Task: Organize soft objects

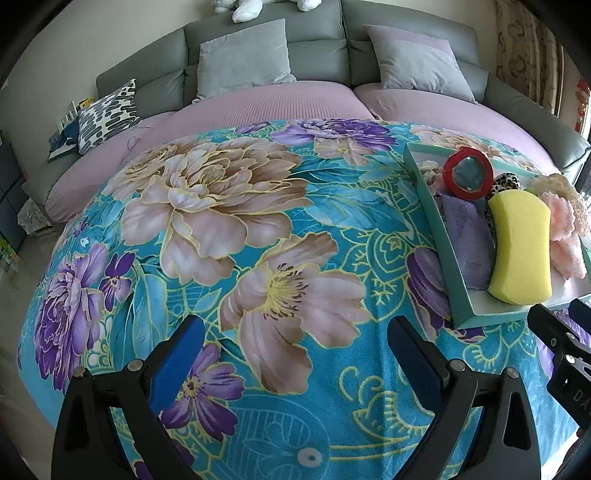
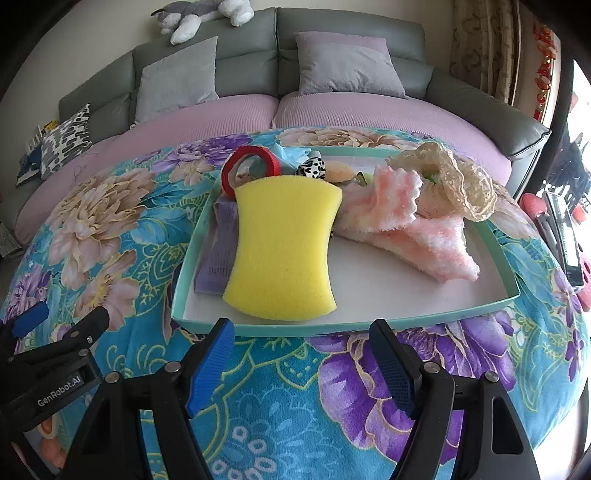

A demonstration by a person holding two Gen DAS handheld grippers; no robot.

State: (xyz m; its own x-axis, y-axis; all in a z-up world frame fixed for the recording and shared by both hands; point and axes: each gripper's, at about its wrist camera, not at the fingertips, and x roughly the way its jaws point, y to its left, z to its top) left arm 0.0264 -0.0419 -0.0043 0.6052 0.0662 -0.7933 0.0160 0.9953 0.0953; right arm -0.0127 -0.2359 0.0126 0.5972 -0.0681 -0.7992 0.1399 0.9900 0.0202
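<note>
A teal-rimmed tray [image 2: 369,325] lies on a floral blanket and holds soft things: a yellow sponge [image 2: 282,247], a pink fluffy cloth [image 2: 417,225], cream lace [image 2: 465,181], a purple cloth [image 2: 218,254], a red ring [image 2: 251,162] and a leopard-print piece [image 2: 312,168]. My right gripper [image 2: 301,363] is open and empty just in front of the tray's near rim. My left gripper [image 1: 295,354] is open and empty over the bare blanket, left of the tray [image 1: 487,317]. The sponge [image 1: 521,247] shows there too.
The blue floral blanket [image 1: 229,236] covers a table in front of a grey sofa [image 2: 332,40] with lilac seats and several cushions. A plush toy [image 2: 207,16] lies on the sofa back. A dark flat object [image 2: 565,236] lies at the right edge.
</note>
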